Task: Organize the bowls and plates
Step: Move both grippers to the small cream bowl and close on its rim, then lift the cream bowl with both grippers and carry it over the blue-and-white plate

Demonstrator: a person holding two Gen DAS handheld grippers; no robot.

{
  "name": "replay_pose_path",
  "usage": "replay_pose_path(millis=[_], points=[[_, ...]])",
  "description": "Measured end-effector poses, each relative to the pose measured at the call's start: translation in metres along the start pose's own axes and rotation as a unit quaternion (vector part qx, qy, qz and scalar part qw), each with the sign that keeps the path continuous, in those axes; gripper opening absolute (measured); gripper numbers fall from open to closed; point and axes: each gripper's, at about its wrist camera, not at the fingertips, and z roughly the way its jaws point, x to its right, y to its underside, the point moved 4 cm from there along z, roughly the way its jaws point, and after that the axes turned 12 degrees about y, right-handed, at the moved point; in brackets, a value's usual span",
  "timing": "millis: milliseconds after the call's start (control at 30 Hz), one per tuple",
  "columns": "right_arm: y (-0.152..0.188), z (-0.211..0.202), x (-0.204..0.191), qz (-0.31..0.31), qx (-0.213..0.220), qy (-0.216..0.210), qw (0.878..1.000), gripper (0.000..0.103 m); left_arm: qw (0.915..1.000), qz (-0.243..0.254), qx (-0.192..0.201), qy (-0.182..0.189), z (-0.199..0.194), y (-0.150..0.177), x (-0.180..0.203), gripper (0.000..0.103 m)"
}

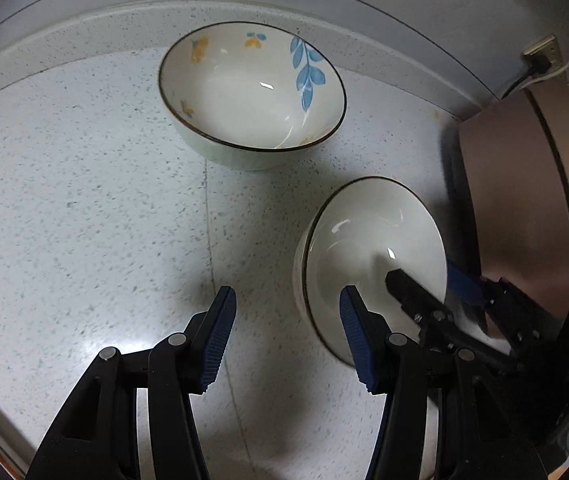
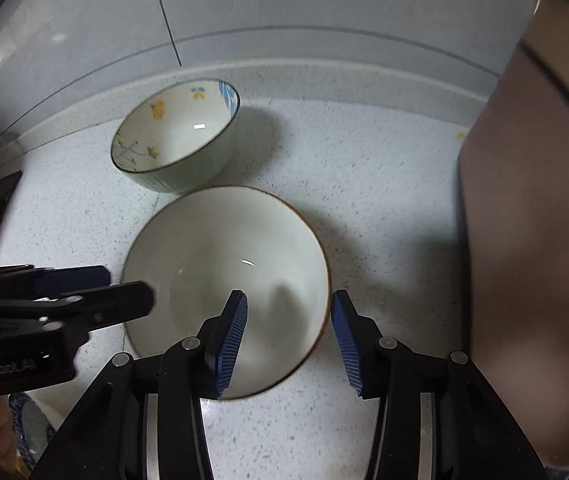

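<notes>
A plain white bowl (image 2: 220,280) with a thin brown rim stands upright on the speckled pale countertop (image 2: 384,208), nearest the two grippers. Just behind it, close to its rim but whether touching cannot be told, sits a floral bowl (image 2: 176,136) with a pale green outside and a dark rim, painted inside with orange flowers and blue leaves. In the left wrist view the floral bowl (image 1: 252,92) lies near the raised back edge of the countertop (image 1: 84,200), and the plain white bowl (image 1: 372,256) stands to its right and nearer.

The only writing that can be read is white lettering on the body of the left gripper in the right wrist view, which seems to say "GenRobot.AI"; it is blurred.

The right gripper (image 2: 288,332) points steeply down with its jaws apart, straddling the right wall of the plain white bowl: one blue ribbed pad (image 2: 228,340) hangs inside the bowl and the other just outside its rim. The pads do not look pressed on the wall. In the left wrist view the right gripper (image 1: 428,280) shows the same straddle.

The left gripper (image 1: 288,328) also has its jaws apart, with nothing between them but bare countertop; its right finger stands in front of the bowl's left side. Seen from the right wrist, the left gripper (image 2: 124,288) reaches in from the left, its tips at the bowl's left rim.

A large brownish-pink appliance (image 2: 532,240) stands on the right, beside the bowls. Grey wall tiles (image 2: 284,8) rise behind.
</notes>
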Motion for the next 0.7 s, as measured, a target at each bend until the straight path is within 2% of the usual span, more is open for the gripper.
replay_pose_path(millis=[300, 533, 600, 700], points=[[0.000, 0.033, -0.002, 0.005, -0.018, -0.023, 1.000, 0.041, 0.9999, 0.007, -0.012, -0.003, 0.022, -0.001, 0.004, 0.043], [0.000, 0.041, -0.001, 0.017, -0.025, -0.043, 0.999, 0.029, 0.9996, 0.006, -0.025, 0.010, 0.032, 0.000, 0.002, 0.015], [0.003, 0.040, 0.002, 0.028, -0.030, -0.054, 0.998, 0.023, 0.9996, 0.006, -0.026, 0.006, 0.034, 0.000, 0.003, 0.015], [0.009, 0.037, 0.004, 0.041, -0.038, -0.066, 0.996, 0.020, 0.9992, -0.007, -0.037, 0.014, 0.030, 0.003, -0.006, 0.011]])
